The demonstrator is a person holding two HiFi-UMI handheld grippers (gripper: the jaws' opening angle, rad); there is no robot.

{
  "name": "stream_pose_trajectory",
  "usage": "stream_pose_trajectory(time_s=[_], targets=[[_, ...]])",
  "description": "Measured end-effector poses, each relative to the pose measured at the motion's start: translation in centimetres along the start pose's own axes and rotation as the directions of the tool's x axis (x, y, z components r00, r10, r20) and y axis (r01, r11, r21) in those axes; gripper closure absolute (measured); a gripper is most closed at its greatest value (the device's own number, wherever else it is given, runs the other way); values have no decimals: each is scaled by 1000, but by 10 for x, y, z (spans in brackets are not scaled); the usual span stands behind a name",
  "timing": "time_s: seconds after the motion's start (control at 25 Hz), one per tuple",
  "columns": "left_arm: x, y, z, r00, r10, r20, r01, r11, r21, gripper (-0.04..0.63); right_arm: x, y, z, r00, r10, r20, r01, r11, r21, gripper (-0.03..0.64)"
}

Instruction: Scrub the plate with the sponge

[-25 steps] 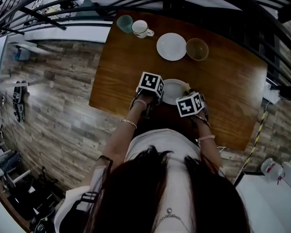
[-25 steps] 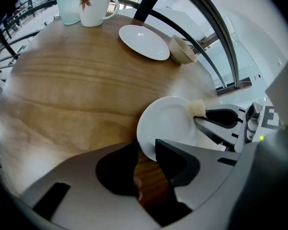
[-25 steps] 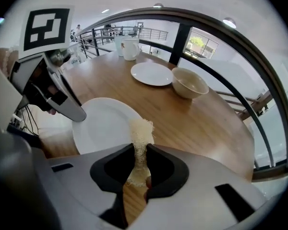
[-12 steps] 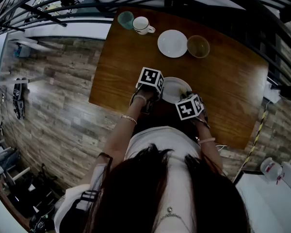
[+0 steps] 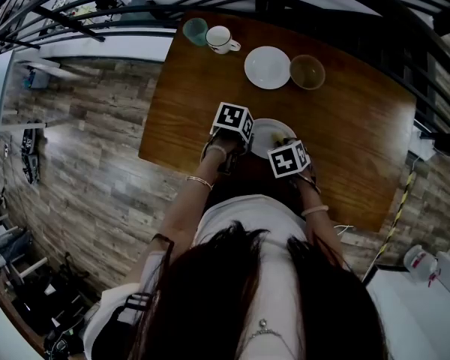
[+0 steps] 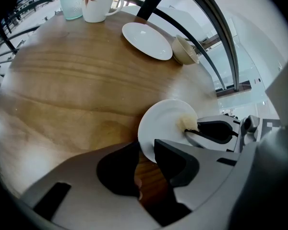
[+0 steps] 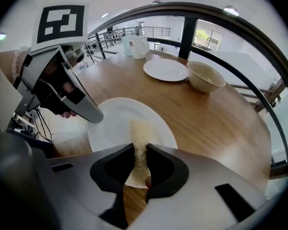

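A white plate (image 5: 268, 132) lies near the front edge of the wooden table (image 5: 345, 126). My left gripper (image 6: 145, 150) holds the plate's (image 6: 165, 123) near left rim. Its jaws have just been opening a little, and the rim still sits between them. My right gripper (image 7: 140, 152) is shut on a thin yellow sponge (image 7: 140, 138) and presses it down on the plate (image 7: 115, 121). In the left gripper view the sponge (image 6: 187, 123) rests on the plate's right side. In the right gripper view one of the left gripper's fingers (image 7: 84, 111) lies on the plate's left rim.
At the table's far side stand a second white plate (image 5: 267, 67), a beige bowl (image 5: 307, 72), a white mug (image 5: 221, 40) and a teal cup (image 5: 195, 30). Dark railing bars run behind the table. The table's front edge is right below my grippers.
My right gripper has slid a little to the left across the plate with the sponge. The left gripper and the plate have stayed where they were.
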State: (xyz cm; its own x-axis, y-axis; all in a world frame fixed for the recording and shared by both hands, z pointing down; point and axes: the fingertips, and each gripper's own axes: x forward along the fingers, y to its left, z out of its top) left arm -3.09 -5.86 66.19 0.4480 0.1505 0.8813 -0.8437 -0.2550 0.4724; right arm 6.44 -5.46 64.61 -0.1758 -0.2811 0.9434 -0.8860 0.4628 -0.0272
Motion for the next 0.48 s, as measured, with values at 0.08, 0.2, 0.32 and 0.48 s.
stream_pose_trajectory(time_s=[0.08,0.2,0.32,0.48], targets=[[0,1,0,1000,-2,-3,2,1000,-1,486,4,12,8,1000,30,11,-30,1000,6,529],[-1,3,0,1000,-7,-8,7,1000,-8,486,5,11,11,999,41,11,-41,999,27,529],[-1,4,0,1000,-22,-15,21,999,-28,486,3,-3,4,1000,31,1,-31,997,77,529],[-1,3,1,1000,-10,-16,10,999,-40,486,3,-5,6,999,41,6,-41,996,80,529]])
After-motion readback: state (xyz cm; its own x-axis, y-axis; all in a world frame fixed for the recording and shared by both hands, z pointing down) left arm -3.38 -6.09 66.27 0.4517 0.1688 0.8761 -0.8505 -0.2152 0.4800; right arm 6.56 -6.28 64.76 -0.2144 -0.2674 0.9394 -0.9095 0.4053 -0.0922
